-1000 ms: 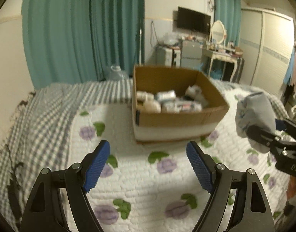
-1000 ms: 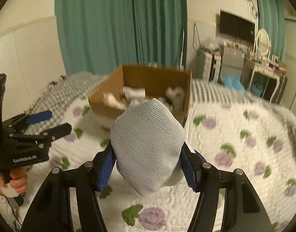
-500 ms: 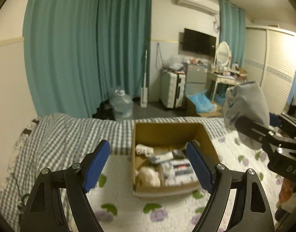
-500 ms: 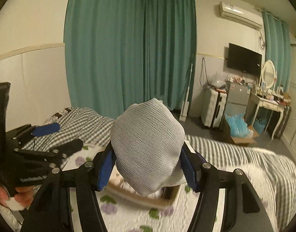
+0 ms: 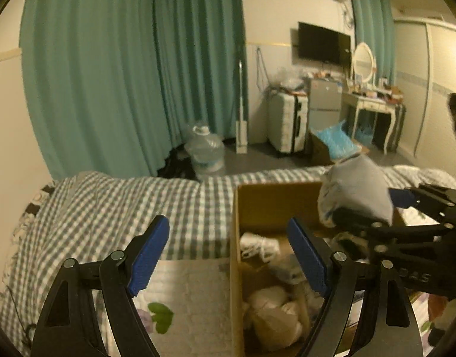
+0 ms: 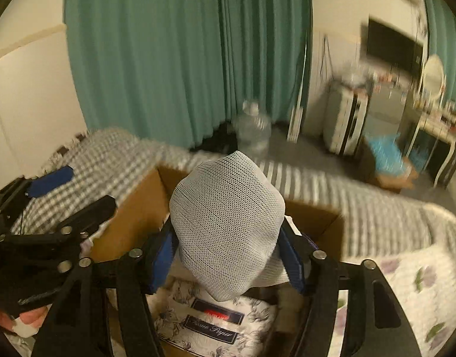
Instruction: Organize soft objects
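Note:
My right gripper (image 6: pixel 228 258) is shut on a grey mesh soft bundle (image 6: pixel 226 226) and holds it over the open cardboard box (image 6: pixel 135 217). The same bundle (image 5: pixel 357 192) shows in the left wrist view, above the box (image 5: pixel 237 255). The box holds several soft packs, among them a flowered tissue pack (image 6: pixel 213 322) and pale bundles (image 5: pixel 275 314). My left gripper (image 5: pixel 231 257) is open and empty, at the box's left wall, above the bed.
The box stands on a bed with a flowered white quilt (image 5: pixel 192 300) and a grey checked blanket (image 5: pixel 115 205). Teal curtains (image 5: pixel 132 68), a water jug (image 5: pixel 205 150), a suitcase (image 5: pixel 287 125) and a dressing table (image 5: pixel 373 110) lie beyond the bed.
Both grippers moved forward and down toward the box. The right gripper has carried the mesh bundle from beside the box to over its opening. The left gripper has stayed open.

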Demonstrator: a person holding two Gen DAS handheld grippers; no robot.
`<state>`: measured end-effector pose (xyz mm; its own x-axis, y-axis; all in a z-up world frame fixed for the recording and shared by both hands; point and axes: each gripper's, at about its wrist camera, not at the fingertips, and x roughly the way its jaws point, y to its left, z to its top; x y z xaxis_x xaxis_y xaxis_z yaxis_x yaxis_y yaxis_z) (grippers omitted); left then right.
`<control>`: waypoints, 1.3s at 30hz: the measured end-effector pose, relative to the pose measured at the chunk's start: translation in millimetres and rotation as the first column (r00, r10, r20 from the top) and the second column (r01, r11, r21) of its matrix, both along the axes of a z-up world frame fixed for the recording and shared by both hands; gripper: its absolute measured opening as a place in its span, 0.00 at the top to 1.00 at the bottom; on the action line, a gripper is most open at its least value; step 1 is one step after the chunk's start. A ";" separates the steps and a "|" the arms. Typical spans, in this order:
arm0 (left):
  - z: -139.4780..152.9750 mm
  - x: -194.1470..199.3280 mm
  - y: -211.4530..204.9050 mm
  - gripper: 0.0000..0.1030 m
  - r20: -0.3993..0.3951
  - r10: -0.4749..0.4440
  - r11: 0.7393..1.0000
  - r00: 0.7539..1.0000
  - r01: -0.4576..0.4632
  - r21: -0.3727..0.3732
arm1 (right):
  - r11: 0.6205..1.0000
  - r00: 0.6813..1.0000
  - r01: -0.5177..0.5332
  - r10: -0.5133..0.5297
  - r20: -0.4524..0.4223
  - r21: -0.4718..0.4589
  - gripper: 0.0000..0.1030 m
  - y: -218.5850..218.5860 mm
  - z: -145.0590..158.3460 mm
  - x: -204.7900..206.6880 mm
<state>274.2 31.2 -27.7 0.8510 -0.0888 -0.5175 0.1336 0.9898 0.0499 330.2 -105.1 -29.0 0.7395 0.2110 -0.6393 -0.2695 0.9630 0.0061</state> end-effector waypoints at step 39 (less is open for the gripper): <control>183.4 -292.6 -17.2 0.13 0.508 -0.019 0.997 0.861 0.052 -0.052 | 0.990 0.820 0.130 -0.136 0.556 0.051 0.00 -69.4 170.0 -363.1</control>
<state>-18.4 14.0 155.7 0.9899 -0.1414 -0.0078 0.1416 0.9882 0.0591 -33.0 -174.5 141.0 0.9902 0.0886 -0.1081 -0.0991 0.9904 -0.0961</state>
